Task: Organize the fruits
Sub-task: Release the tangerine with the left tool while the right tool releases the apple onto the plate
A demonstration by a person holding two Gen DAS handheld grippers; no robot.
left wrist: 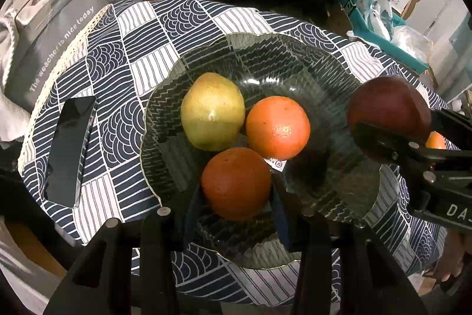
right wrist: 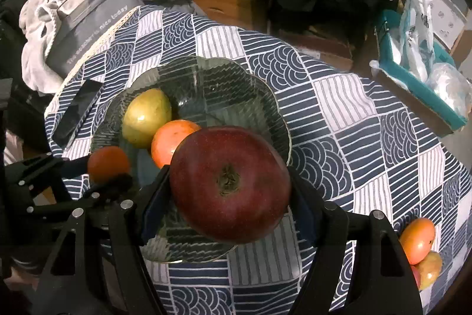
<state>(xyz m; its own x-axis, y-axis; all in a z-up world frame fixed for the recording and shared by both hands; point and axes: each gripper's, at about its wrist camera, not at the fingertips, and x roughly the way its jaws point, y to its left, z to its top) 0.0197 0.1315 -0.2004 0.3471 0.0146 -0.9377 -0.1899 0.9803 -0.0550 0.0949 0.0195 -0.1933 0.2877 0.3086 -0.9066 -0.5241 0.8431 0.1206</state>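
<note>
A ribbed glass bowl (left wrist: 259, 49) (right wrist: 236, 84) stands on the patterned tablecloth. In it lie a yellow-green pear (left wrist: 212, 111) (right wrist: 146, 117) and an orange (left wrist: 277, 127) (right wrist: 172, 138). My left gripper (left wrist: 237, 197) (right wrist: 100, 171) is shut on a darker orange (left wrist: 236, 182) (right wrist: 108, 161), low inside the bowl's near side. My right gripper (right wrist: 230, 197) (left wrist: 410, 129) is shut on a big red apple (right wrist: 230, 185) (left wrist: 388, 111), stem end towards the camera, held over the bowl's right rim.
A black phone (left wrist: 70, 149) (right wrist: 78, 117) lies left of the bowl. A grey bag (left wrist: 53, 40) and crumpled cloth sit beyond the table's left edge. Two loose fruits (right wrist: 417, 239) (right wrist: 429, 269) lie on the cloth at the right. A teal box (right wrist: 421, 90) stands beyond.
</note>
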